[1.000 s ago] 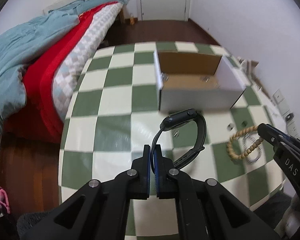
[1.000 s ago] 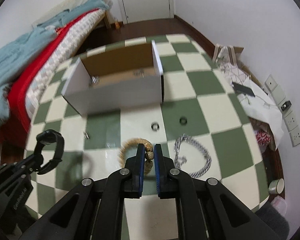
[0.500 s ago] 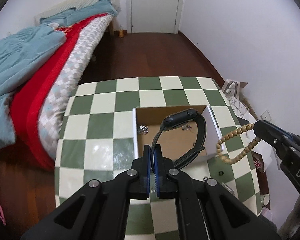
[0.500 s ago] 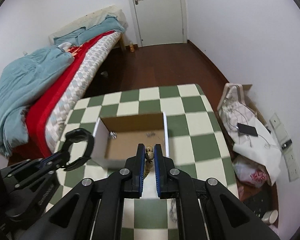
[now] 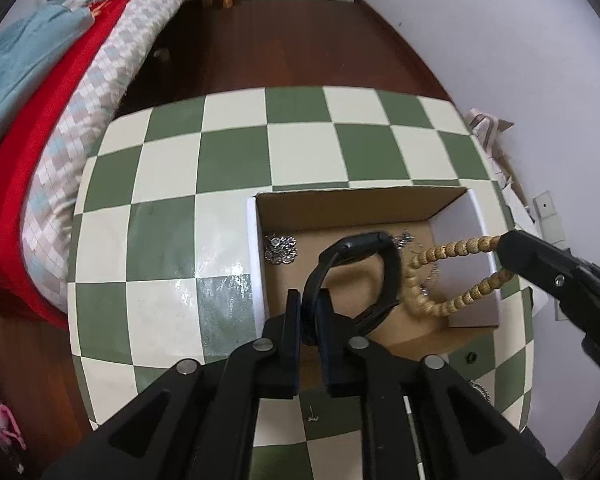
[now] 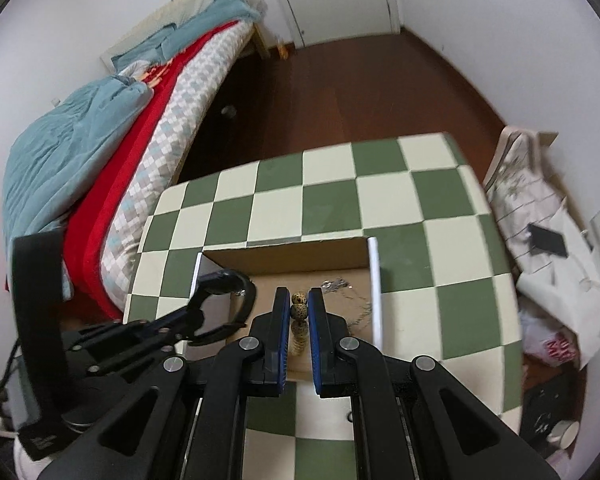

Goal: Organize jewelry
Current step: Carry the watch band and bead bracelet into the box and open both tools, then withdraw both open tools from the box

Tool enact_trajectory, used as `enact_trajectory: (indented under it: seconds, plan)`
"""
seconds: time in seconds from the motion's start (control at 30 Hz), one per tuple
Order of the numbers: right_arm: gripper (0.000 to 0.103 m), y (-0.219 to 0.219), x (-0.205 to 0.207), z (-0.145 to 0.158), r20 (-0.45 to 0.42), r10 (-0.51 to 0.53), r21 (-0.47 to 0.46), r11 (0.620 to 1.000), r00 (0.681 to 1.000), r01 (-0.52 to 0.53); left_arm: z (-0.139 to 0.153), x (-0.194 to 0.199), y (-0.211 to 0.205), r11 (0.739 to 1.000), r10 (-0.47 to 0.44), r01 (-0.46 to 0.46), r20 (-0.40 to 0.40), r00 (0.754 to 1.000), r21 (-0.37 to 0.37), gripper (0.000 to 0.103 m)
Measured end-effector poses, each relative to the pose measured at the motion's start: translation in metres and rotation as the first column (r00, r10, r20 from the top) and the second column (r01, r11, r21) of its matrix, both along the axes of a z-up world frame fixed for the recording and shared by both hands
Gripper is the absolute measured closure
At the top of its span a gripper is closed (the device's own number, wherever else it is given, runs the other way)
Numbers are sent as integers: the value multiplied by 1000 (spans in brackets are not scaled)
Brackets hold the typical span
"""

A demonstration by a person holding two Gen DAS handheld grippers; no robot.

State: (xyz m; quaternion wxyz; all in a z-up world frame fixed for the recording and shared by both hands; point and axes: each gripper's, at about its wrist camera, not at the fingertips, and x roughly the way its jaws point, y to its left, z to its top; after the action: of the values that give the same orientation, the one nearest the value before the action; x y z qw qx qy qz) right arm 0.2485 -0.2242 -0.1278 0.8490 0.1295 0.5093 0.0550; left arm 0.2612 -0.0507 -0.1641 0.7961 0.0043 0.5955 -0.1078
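My left gripper (image 5: 309,312) is shut on the strap of a black smartwatch (image 5: 360,276) and holds it over the open cardboard box (image 5: 356,204). My right gripper (image 6: 299,310) is shut on a wooden bead bracelet (image 6: 299,311), which hangs over the same box (image 6: 374,284). In the left wrist view the bracelet (image 5: 440,280) dangles from the right gripper's fingers (image 5: 540,260). In the right wrist view the watch (image 6: 236,300) is at the left. Silver jewelry (image 5: 280,248) and a thin chain (image 6: 352,300) lie inside the box.
The box sits on a green-and-white checkered table (image 5: 172,240). A small ring (image 5: 471,357) and a silver chain (image 5: 480,390) lie on the table near its front right. A bed with red and blue bedding (image 5: 40,100) stands at the left. Bags and clutter (image 6: 548,248) lie on the floor at the right.
Both grippers rose from the table with their items, then moved forward and down over the box. The watch and bracelet now hang inside the box opening.
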Motion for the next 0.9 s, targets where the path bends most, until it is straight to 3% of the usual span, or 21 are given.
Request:
enact_trajectory:
  seconds: [0.17,0.2,0.27,0.3,0.33,0.37,0.47,0.53,0.6,0.67,0.73,0.9]
  plan:
    - [93,5,17,-18,-56,21,50,999,998,-19,6,5,4,999,28,-28,22,999,-23,86]
    - [93,5,21,-22,-77,25,74,997,997,-19,8,6,4,999,32,-32,30,999,-25,79]
    - [90,2,25,-26,-99,21,102,995,995,-11,15,7,5,999,40,-39,51,998,-28,52]
    - [87,1,27,-28,-114,20,110,994,993,-8,17,7,6,999,47,-45,62,997,-27,33]
    - [76,-1,27,-28,-117,9,106,994,993,3,20,7,8,998,58,-57,75,995,-21,27]
    - [66,-3,26,-27,-112,1,96,995,994,10,24,7,10,997,70,-68,88,994,-23,27]
    - [65,-8,23,-22,-100,-23,55,998,995,29,31,4,15,996,86,-86,110,990,-5,20]
    - [64,-12,18,-17,-88,-38,11,999,995,39,35,0,18,995,94,-98,140,986,24,0]
    - [55,-13,12,-13,-80,-49,-50,998,996,45,38,-6,20,992,99,-110,171,980,56,0]
    - [28,-14,6,-11,-72,-55,-109,993,996,47,41,-13,21,989,96,-116,204,974,87,0]
    - [15,-11,-2,-13,-68,-60,-183,982,996,47,42,-20,23,984,99,-129,228,969,120,0]
    - [1,-6,-21,-25,-84,-56,-273,961,995,31,43,-39,29,976,117,-157,246,962,150,0]
